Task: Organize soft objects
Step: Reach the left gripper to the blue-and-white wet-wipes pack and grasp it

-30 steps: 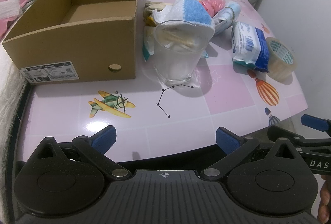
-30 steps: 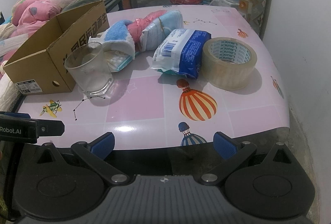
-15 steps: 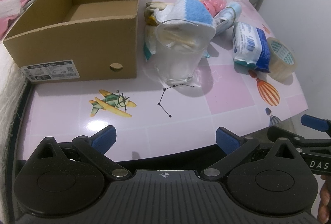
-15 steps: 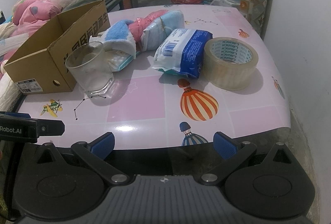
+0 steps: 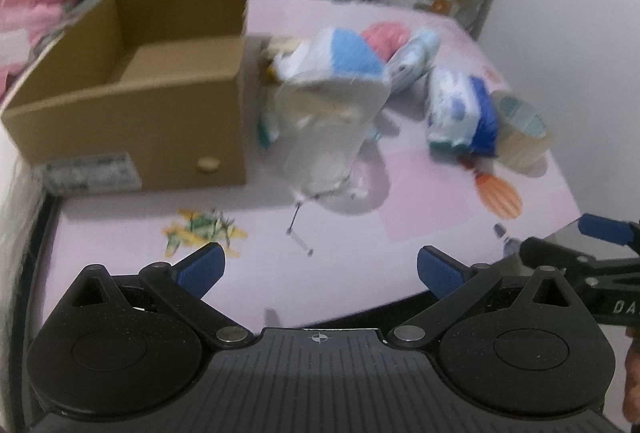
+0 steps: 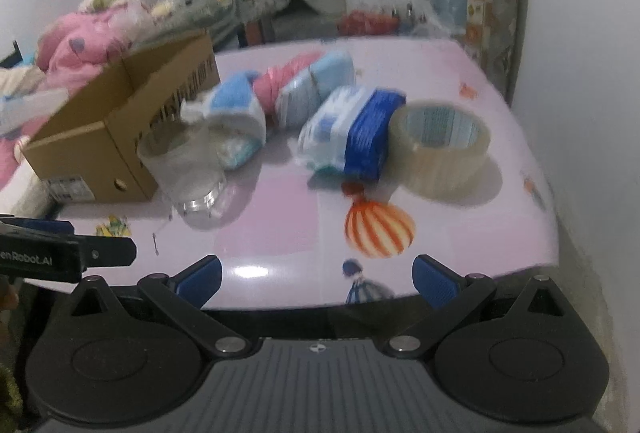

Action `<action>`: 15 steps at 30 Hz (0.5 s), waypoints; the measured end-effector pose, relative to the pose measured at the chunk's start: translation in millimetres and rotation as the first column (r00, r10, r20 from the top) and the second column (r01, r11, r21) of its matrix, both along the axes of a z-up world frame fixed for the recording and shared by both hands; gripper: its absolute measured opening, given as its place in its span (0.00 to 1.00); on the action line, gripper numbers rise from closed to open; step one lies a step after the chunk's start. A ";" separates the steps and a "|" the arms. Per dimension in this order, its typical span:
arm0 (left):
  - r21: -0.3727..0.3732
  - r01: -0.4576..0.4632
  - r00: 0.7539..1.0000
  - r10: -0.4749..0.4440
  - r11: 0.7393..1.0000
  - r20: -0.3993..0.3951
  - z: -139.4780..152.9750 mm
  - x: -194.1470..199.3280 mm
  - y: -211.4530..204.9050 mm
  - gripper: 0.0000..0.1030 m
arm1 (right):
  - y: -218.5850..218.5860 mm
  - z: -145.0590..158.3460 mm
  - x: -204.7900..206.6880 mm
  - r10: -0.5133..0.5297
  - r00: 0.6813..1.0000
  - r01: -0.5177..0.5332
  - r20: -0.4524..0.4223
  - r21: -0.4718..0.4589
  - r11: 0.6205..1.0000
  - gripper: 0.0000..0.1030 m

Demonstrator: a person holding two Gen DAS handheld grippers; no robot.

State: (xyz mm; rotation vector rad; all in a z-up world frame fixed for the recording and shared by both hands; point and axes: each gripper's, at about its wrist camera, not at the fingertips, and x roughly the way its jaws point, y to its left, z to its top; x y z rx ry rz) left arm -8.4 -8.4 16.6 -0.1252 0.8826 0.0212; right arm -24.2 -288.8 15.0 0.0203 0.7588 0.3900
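Far left on the table (image 6: 460,233) you have the box (image 5: 160,121), open at the top, its inside bare as far as the blur lets you see. Just right of it stands the glass (image 6: 184,169), upright, close to the box's corner. Behind the glass is your soft pile: the blue-and-white cloth (image 6: 236,105) up against its rim, then the pink roll (image 6: 288,73) and the pale blue bundle (image 6: 316,89) pressed together. Next along, the tissue pack (image 6: 352,133) lies on its side, touching the tape (image 6: 440,145) at the right end. Your left gripper (image 5: 320,269) hangs over the near edge, jaws wide apart, nothing between them. Your right gripper (image 6: 316,273) sits level with it, jaws just as wide and bare. Both views are smeared.
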 end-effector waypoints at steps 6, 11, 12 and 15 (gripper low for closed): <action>0.000 0.077 0.990 -0.076 0.997 0.119 14.0 4.6 -8.8 1.00 | -19.6 19.0 0.0 -0.008 0.991 -0.002 0.131 0.076 0.997 0.54; -0.031 0.149 0.975 -0.141 0.988 0.173 13.7 16.4 -18.4 1.00 | -35.6 26.8 9.6 -0.043 0.974 0.007 0.223 0.157 0.988 0.54; -0.029 0.165 0.971 -0.157 0.986 0.180 13.8 19.7 -21.6 0.99 | -38.6 29.2 12.8 -0.051 0.971 0.010 0.233 0.174 0.985 0.54; -0.016 0.227 0.954 -0.219 0.974 0.203 17.1 29.1 -34.5 0.96 | -48.9 40.1 28.9 -0.062 0.965 0.001 0.254 0.236 0.972 0.54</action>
